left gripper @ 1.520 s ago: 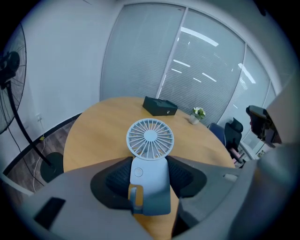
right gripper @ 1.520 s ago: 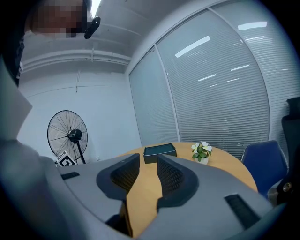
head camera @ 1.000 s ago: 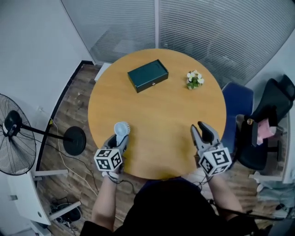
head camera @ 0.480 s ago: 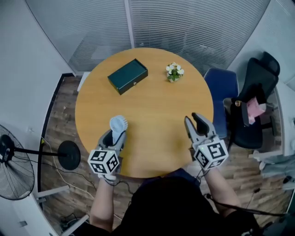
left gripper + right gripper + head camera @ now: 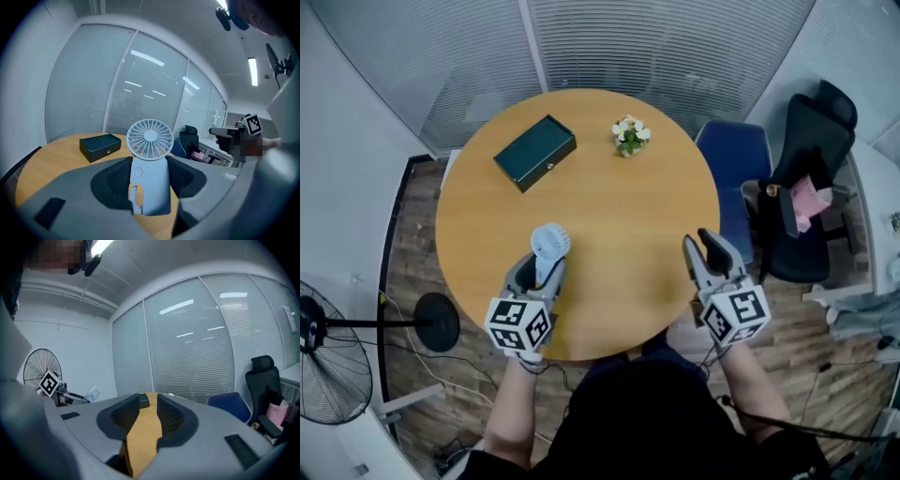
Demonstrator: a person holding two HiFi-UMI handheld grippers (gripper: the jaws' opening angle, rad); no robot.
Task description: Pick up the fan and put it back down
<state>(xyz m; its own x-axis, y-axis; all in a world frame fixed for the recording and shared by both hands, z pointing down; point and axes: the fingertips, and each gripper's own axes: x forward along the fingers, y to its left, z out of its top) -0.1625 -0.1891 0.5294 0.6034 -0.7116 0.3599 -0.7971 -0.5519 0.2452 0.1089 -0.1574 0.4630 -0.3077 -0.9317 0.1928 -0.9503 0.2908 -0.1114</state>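
Beyond fan (image 5: pixel 550 243), dark box (image 5: pixel 534 152), flowers (image 5: pixel 628 136)

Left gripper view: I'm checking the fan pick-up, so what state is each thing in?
Small white handheld fan: clamped by its handle.
Left gripper: shut on the fan.
Right gripper: open, empty.
Dark green rectangular box: closed, on the round wooden table.
Small pot of white flowers: upright.

Bare tabletop (image 5: pixel 619 234) lies ahead of the right gripper (image 5: pixel 698 242); well beyond the left gripper (image 5: pixel 542 270) stand a dark box (image 5: pixel 534 152) and flowers (image 5: pixel 628 136).
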